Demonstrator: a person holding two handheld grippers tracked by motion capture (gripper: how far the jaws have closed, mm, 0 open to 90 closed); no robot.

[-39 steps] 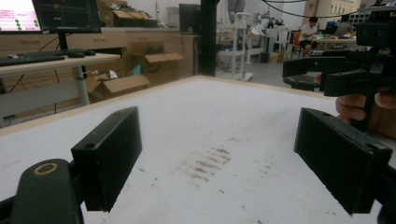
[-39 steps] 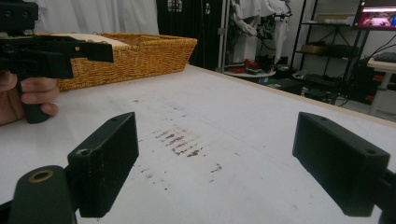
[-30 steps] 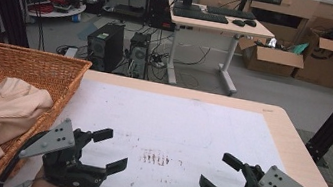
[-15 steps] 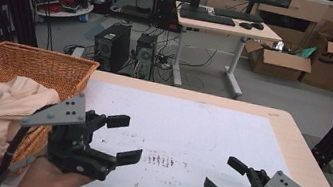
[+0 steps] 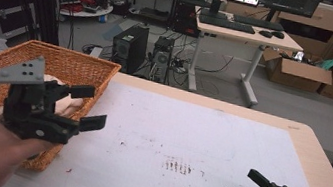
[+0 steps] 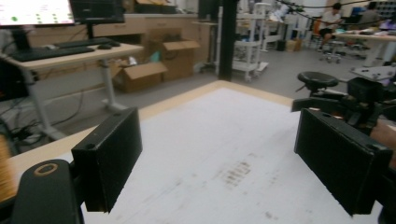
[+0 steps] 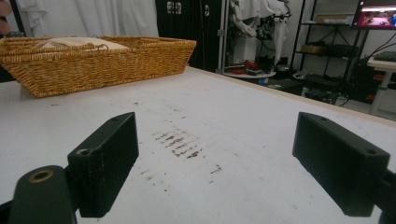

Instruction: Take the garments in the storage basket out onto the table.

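While cream cloth [image 5: 64,102] fills wicker basket [image 5: 85,68], left claw [image 5: 86,107] agape beside

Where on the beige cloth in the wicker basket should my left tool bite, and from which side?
Take the cloth at a raised fold near the basket's table-side wall, coming straight down from above. It lies slumped below the rim, so the woven walls probably block a sideways approach. The left tool hangs open beside that wall, so the drop looks short.

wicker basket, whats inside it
A cream cloth lies inside the wicker basket; its top also peeks over the rim in the right gripper view. The left gripper, open above the basket, hides much of the cloth, so anything beneath cannot be seen.
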